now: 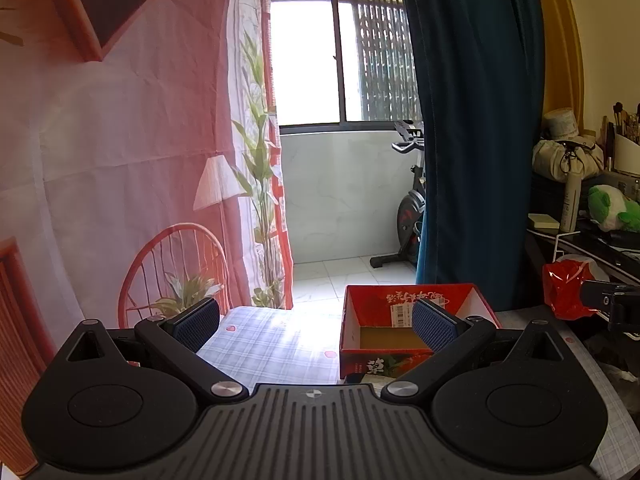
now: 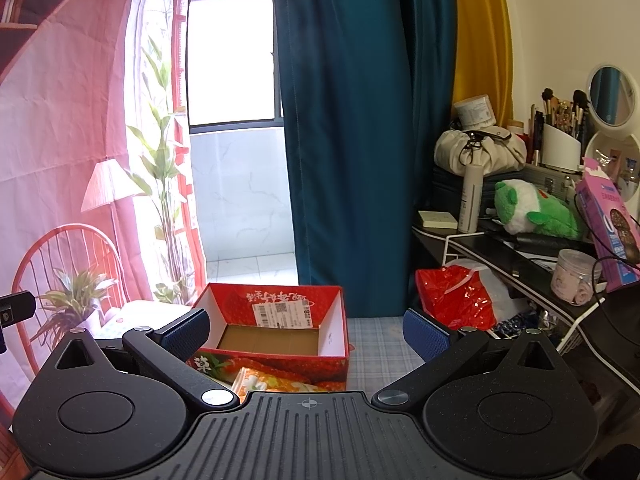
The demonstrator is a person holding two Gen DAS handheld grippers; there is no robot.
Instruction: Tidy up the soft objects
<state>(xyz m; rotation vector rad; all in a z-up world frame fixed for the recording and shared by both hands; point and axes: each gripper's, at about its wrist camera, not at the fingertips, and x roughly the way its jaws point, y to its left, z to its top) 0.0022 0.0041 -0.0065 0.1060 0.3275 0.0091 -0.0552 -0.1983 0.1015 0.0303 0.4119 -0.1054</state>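
Right wrist view showed both tools wide open, holding nothing: right tool [image 2: 306, 330], left tool [image 1: 316, 322]. The red box [image 2: 280, 340] sat empty on the surface. A soft packet [image 2: 260, 380] lay just before it. A careless grab might push the box away.

home, bedrm/living | exercise bike [image 1: 412, 200] by window | vanity mirror [image 2: 611, 96] + makeup brushes [image 2: 560, 110] | plush toy [image 2: 534, 210]
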